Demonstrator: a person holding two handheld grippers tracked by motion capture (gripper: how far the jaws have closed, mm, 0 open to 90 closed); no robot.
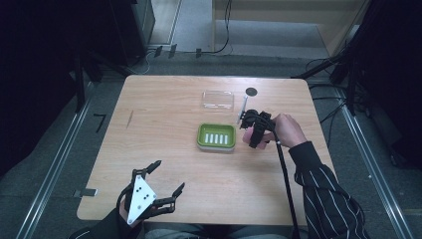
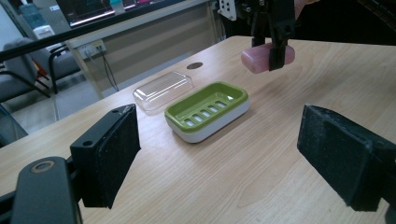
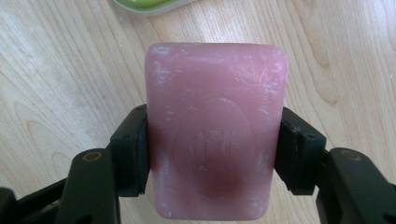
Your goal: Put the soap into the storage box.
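A pink soap bar is clamped across its width by my right gripper, with both black pads pressing on its sides. In the left gripper view the soap bar hangs above the table, to the right of a green and white soap dish. That dish sits mid-table and holds nothing, and its clear lid lies flat behind it. My right gripper hovers just right of the dish. My left gripper stands open near the front left edge, jaws wide apart and nothing between them.
A black round hole marks the wooden table at the back. A thin stick lies beside the lid. The right gripper's cable trails toward the front edge. Dark stands and cables surround the table on the floor.
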